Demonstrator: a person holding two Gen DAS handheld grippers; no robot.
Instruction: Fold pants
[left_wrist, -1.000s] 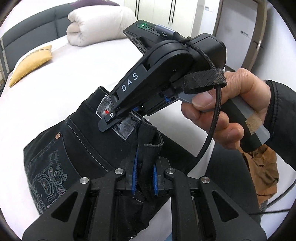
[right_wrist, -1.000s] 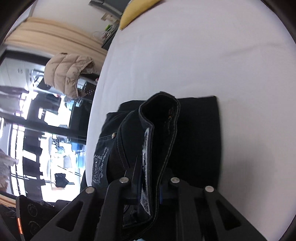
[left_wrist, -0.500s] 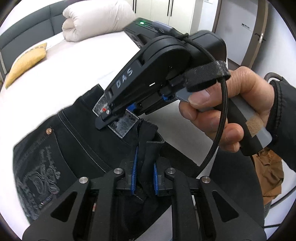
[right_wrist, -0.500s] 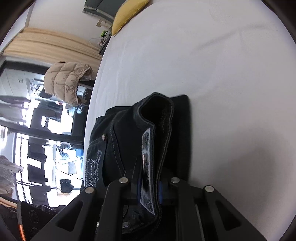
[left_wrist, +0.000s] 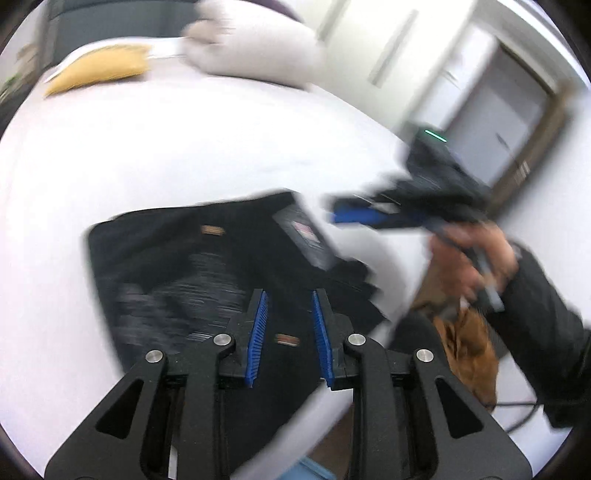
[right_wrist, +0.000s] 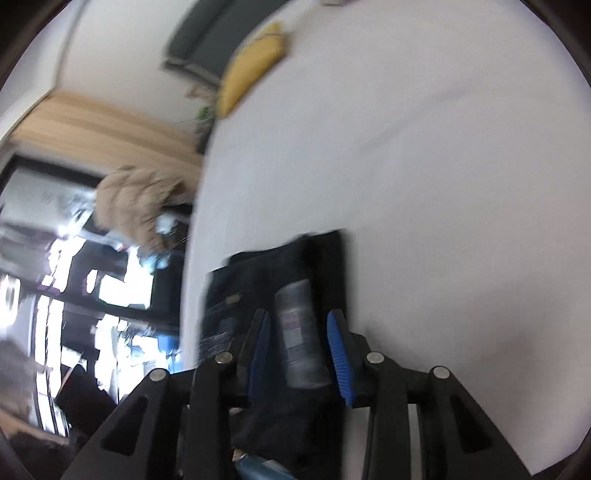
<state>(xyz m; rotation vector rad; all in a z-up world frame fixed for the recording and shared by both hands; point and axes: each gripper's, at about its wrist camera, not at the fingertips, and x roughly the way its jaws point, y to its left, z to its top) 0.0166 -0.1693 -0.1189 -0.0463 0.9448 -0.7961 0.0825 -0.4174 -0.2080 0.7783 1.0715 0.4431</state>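
The black pants (left_wrist: 192, 258) lie folded flat on the white bed (left_wrist: 184, 147), their grey waist label (left_wrist: 306, 236) facing up. My left gripper (left_wrist: 290, 332) hovers over the near part of the pants. Its jaws are opening and the blue pads (left_wrist: 258, 332) grip nothing. In the left wrist view my right gripper (left_wrist: 340, 210) is a blur at the right, held by a hand (left_wrist: 472, 254) off the bed's edge. In the right wrist view the right gripper (right_wrist: 301, 332) is also opening. The pants (right_wrist: 251, 288) and label (right_wrist: 299, 332) lie below the gap, free of the pads.
A yellow pillow (left_wrist: 99, 70) and a rolled white duvet (left_wrist: 255, 51) lie at the head of the bed. A brown garment (left_wrist: 469, 339) hangs below the hand. Beside the bed are a beige jacket (right_wrist: 140, 199) and bright windows (right_wrist: 110, 295). White sheet surrounds the pants.
Both grippers have let go of the waistband, which now lies flat on the bed. Both have pulled back, and the right one has swung off to the right in the left wrist view.
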